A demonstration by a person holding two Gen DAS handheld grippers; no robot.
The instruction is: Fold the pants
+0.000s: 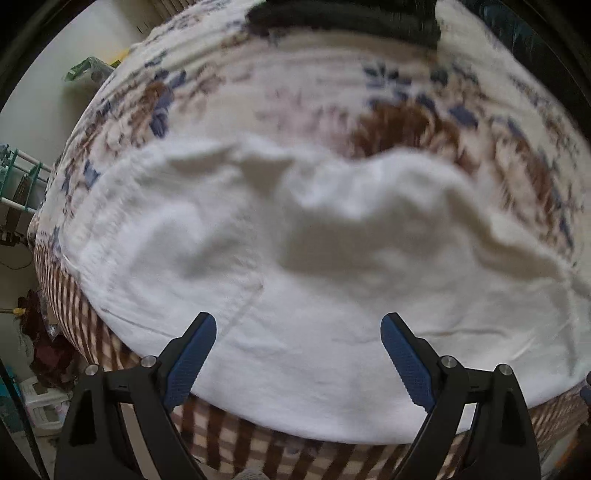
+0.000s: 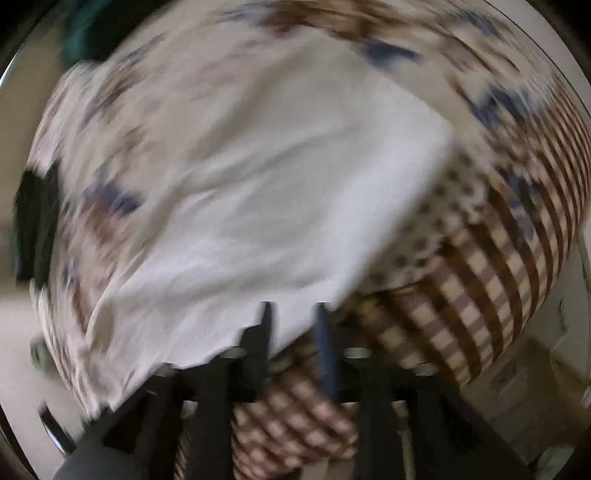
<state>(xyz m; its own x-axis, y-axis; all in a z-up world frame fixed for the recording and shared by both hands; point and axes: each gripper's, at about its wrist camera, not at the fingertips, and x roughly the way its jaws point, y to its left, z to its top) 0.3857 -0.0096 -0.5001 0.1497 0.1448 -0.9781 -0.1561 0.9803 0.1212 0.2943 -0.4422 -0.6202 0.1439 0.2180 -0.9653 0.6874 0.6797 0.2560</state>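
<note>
White pants [image 1: 303,258] lie rumpled on a bed with a floral blanket [image 1: 406,122]. My left gripper [image 1: 298,325] is open above their near part, with nothing between its blue-padded fingers [image 1: 192,354]. In the blurred right wrist view the pants [image 2: 266,184] lie across the blanket. My right gripper [image 2: 293,314] sits at their near corner. Its fingers [image 2: 325,347] stand a little apart, and no cloth shows between them.
A dark garment [image 1: 343,18] lies at the far side of the bed. A brown checked cover [image 2: 480,295] hangs over the bed's edge. A teal rack [image 1: 22,177] and floor clutter stand to the left of the bed.
</note>
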